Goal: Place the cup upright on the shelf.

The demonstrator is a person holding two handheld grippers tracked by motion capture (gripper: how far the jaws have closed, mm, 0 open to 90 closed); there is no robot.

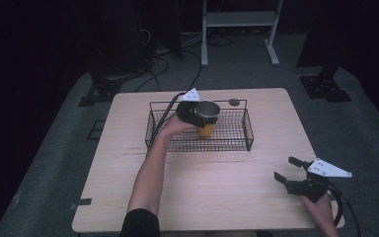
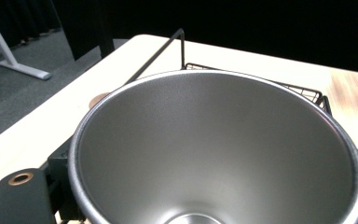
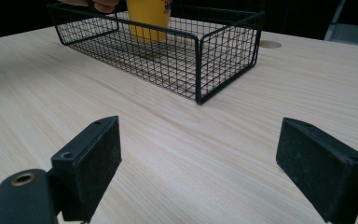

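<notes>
I am holding the yellow steel-lined cup (image 1: pixel 206 120) with my left claw (image 1: pixel 196 114) clamped on its rim, upright inside the black wire basket (image 1: pixel 237 140) that sits toward the far edge of the table (image 1: pixel 217 197). Whether the cup is touching the basket floor I cannot tell. My right claw (image 1: pixel 291 170) is idling near the right near corner, jaws apart and gripping nothing. I judge this to be the placing step; next I need to settle the cup, then release.
</notes>
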